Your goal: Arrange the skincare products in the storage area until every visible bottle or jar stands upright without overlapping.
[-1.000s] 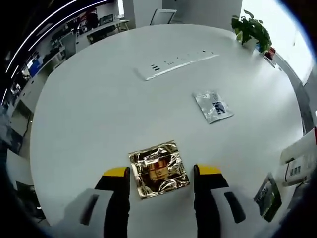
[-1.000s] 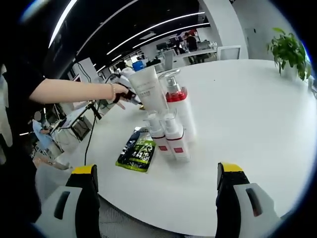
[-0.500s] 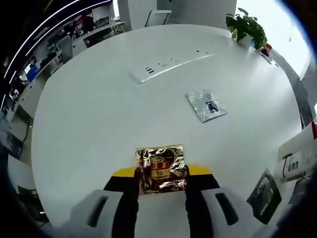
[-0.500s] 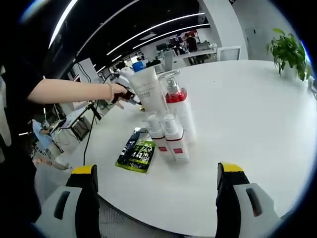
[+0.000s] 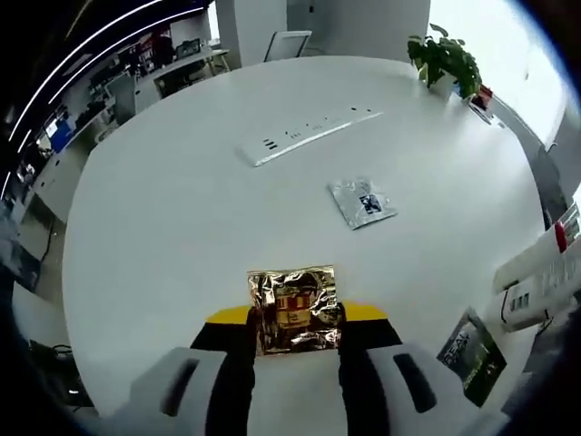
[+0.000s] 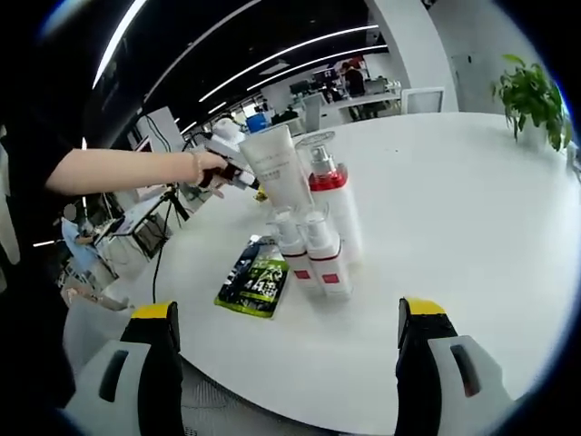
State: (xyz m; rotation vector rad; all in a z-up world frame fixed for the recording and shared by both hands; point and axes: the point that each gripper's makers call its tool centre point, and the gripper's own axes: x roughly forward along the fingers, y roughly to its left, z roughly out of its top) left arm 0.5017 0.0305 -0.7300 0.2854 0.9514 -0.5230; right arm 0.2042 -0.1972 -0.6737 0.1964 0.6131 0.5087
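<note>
My left gripper (image 5: 292, 318) is shut on a gold foil sachet (image 5: 292, 307), held just above the white round table (image 5: 182, 200). A silver sachet (image 5: 362, 202) lies flat further out on the table. In the right gripper view, a white tube (image 6: 273, 169), a pump bottle with a red band (image 6: 332, 200) and two small white bottles (image 6: 314, 254) stand upright in a cluster. A green-and-black sachet (image 6: 254, 278) lies flat beside them. My right gripper (image 6: 283, 363) is open, well short of the cluster, with nothing between its fingers.
A white power strip (image 5: 309, 134) lies across the far part of the table. A potted plant (image 5: 445, 60) stands at the table's far edge. A person's arm (image 6: 136, 170) reaches in behind the white tube. The bottles and green sachet (image 5: 468, 354) sit at the right edge.
My left gripper closed on the gold foil sachet and lifted it slightly; the view has shifted with it. The right gripper has stayed open and nearly still.
</note>
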